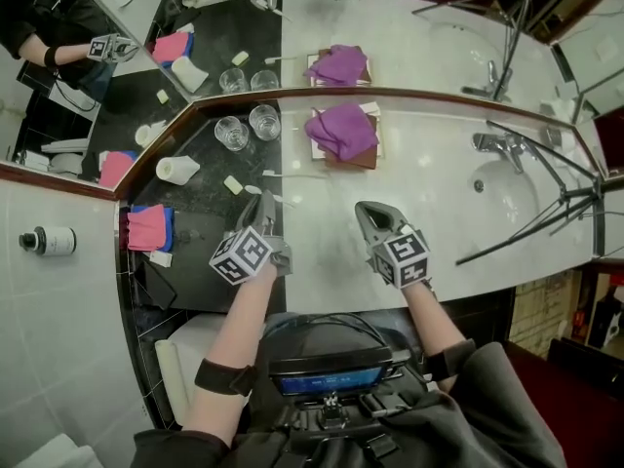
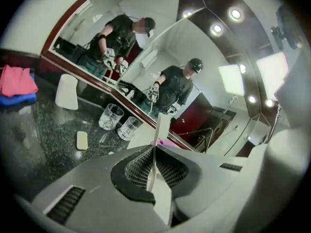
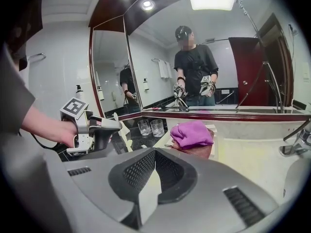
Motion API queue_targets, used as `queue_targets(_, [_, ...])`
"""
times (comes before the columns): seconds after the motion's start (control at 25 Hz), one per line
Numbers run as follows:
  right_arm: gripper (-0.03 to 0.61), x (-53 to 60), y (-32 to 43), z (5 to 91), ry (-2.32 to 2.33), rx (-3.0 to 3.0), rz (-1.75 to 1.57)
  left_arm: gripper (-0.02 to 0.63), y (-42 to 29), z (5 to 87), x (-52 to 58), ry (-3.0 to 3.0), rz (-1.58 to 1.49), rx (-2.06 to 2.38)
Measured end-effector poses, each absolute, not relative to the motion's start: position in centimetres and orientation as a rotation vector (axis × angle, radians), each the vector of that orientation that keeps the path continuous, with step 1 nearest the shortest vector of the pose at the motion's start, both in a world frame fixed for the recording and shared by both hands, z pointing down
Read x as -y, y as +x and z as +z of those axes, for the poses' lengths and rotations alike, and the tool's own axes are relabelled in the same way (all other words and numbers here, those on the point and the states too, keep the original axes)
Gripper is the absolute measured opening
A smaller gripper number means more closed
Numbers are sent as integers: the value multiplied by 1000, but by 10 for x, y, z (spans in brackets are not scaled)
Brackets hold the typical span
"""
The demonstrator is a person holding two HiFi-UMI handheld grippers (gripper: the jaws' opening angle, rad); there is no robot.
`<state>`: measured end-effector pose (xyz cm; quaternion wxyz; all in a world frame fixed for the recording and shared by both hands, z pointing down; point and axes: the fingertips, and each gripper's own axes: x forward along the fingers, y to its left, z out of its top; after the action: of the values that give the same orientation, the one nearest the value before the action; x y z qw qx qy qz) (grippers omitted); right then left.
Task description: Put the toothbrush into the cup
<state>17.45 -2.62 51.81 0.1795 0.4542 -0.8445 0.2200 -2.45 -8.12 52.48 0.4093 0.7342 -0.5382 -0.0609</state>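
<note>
A white toothbrush (image 2: 158, 135) stands upright between the jaws of my left gripper (image 2: 154, 153), which is shut on its handle. In the head view the left gripper (image 1: 261, 203) hovers over the line where the dark counter meets the white one, and the brush (image 1: 273, 187) sticks out toward the mirror. Two clear glass cups (image 1: 232, 133) (image 1: 264, 121) stand side by side by the mirror, beyond the left gripper; they also show as cups (image 2: 111, 116) and cups (image 3: 150, 127). My right gripper (image 1: 369, 213) (image 3: 154, 155) is shut with nothing in it, to the right of the left one.
A purple cloth (image 1: 341, 130) lies on a brown tray by the mirror. The basin (image 1: 507, 198) and faucet (image 1: 497, 144) are at the right, crossed by black tripod legs (image 1: 546, 208). On the dark counter lie a soap bar (image 1: 232, 184), a white roll (image 1: 177, 169) and a pink cloth (image 1: 146, 227).
</note>
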Motion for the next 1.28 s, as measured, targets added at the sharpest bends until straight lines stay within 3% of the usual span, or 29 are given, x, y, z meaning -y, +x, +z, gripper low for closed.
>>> queue_targets(0.56, [17,24,180,540,1259,2343,639,12,-7,611,77,1440,-477,1255])
queue_targets(1.12, [17,27,182,548,1253,2332,663,20,-11,675,64,1173,-448,1285])
queue_targets(1.28, [17,29,176,549,1241,2341,664,65,-15,684,58,1135,-436,1294])
